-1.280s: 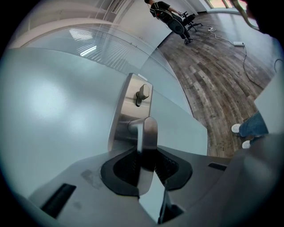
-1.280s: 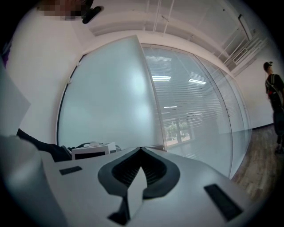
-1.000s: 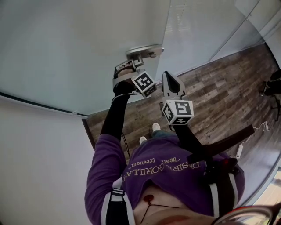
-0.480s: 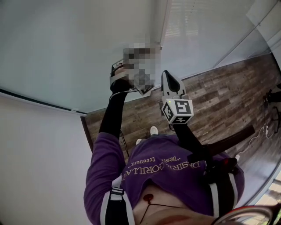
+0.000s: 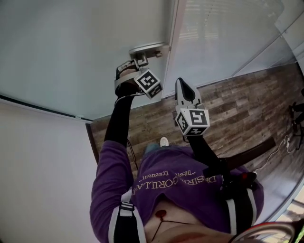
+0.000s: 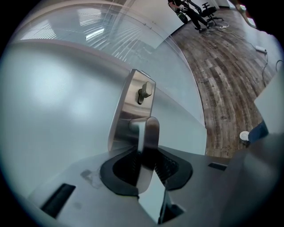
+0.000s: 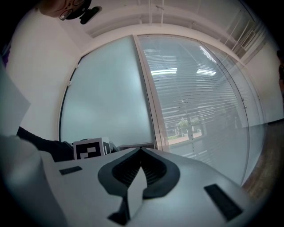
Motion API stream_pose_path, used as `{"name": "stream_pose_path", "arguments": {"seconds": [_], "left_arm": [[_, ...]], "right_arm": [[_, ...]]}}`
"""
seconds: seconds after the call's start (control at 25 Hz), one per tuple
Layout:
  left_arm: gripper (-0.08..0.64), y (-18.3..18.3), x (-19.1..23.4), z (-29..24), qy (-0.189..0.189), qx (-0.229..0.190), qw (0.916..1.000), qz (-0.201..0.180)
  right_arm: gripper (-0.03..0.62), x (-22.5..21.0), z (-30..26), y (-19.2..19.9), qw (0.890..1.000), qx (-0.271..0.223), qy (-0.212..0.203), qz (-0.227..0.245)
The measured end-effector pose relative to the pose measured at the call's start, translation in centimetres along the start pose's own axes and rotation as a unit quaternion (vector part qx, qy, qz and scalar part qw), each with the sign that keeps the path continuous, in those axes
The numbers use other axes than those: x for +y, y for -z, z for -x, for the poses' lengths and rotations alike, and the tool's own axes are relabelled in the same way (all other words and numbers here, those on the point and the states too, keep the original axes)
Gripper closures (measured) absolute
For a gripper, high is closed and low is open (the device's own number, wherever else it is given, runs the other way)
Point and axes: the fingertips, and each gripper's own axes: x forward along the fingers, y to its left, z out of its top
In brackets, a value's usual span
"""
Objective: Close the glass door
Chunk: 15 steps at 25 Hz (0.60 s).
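Observation:
The frosted glass door (image 5: 80,52) fills the upper left of the head view; its right edge lies close along a pale frame post (image 5: 172,47). A steel lock plate (image 6: 133,111) with a lever handle (image 6: 148,137) sits near that edge. My left gripper (image 5: 137,64) is shut on the lever handle (image 5: 148,49), whose flat bar runs between the ribbed pads (image 6: 166,166). My right gripper (image 5: 184,90) hangs beside it, shut and empty, level, facing the door (image 7: 106,97) and the post (image 7: 148,102).
A fixed glass panel (image 5: 223,33) with blinds behind it stands right of the post. Wood-plank floor (image 5: 237,104) runs below. A white wall (image 5: 38,161) is at lower left. An office chair (image 6: 202,11) stands far off on the floor.
My left gripper and the handle have swung left and slightly up in the head view, carrying the door toward the frame post. The right gripper has stayed at about the same spot.

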Motion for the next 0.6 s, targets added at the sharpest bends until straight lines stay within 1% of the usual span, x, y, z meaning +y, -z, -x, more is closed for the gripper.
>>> {"name": "stream_pose_path", "arguments": {"seconds": [0.24, 0.4, 0.52, 0.6], "left_arm": [[0.477, -0.3, 0.4, -0.2, -0.001, -0.002, 1.0, 0.005], [0.477, -0.9, 0.8, -0.7, 0.002, 0.002, 1.0, -0.001], [0.477, -1.8, 1.1, -0.6, 0.003, -0.011, 0.9998, 0.013], [0.477, -2.1, 1.3, -0.4, 0.007, -0.012, 0.9998, 0.017]], "right_arm": [[0.595, 0.0, -0.2, -0.2, 1.0, -0.002, 0.002, -0.005], [0.595, -0.4, -0.9, -0.7, 1.0, -0.001, 0.007, -0.007], [0.595, -0.7, -1.3, -1.3, 1.0, -0.003, 0.013, -0.007], [0.595, -0.6, -1.5, -1.7, 1.0, -0.006, 0.017, -0.007]]}}
